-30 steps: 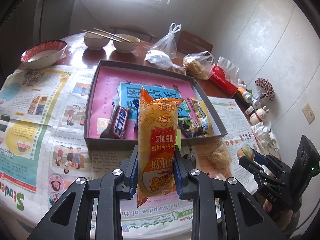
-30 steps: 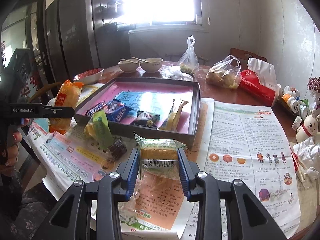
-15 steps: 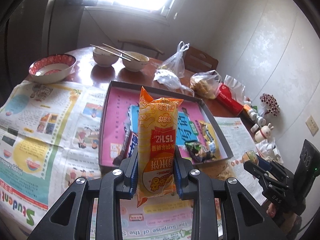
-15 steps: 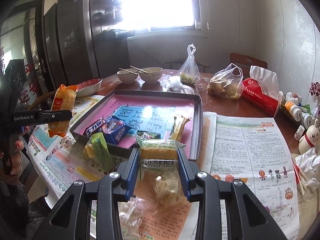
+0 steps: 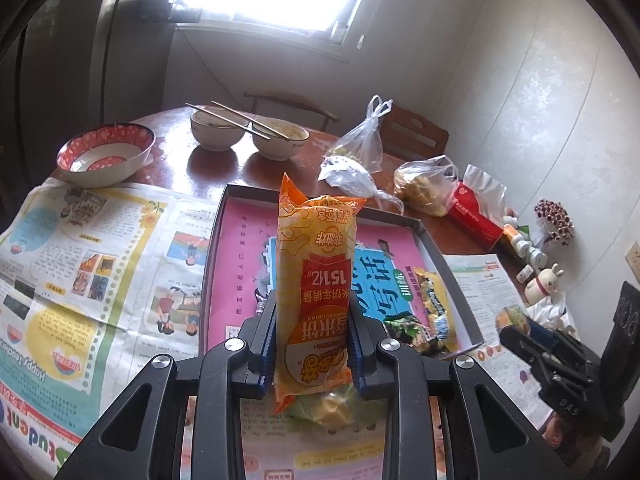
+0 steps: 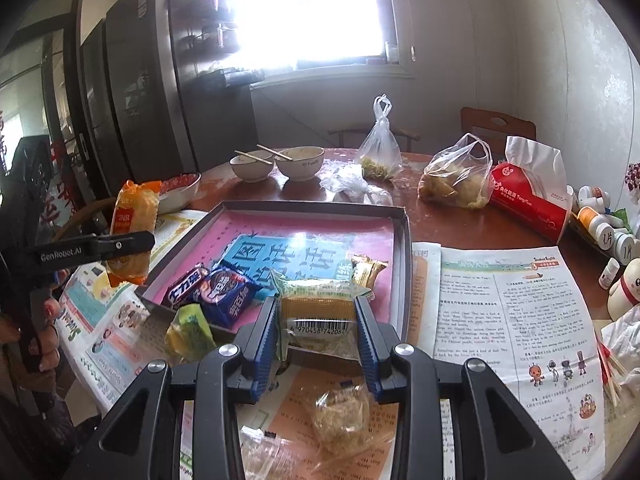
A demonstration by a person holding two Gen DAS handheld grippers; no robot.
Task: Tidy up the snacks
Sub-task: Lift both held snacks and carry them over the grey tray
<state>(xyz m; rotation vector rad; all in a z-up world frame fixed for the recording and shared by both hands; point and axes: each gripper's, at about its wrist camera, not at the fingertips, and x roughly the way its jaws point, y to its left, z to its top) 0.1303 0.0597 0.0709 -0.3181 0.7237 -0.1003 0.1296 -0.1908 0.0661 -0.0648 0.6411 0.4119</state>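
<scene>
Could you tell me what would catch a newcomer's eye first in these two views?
Most likely the tall orange snack packet, standing upright in the left gripper in front of the shallow pink-lined box. Next, the right gripper is shut on a clear-wrapped cake just before that same box, where a few snacks already lie. Behind, used bowls with chopsticks sit under a glaring window.
</scene>
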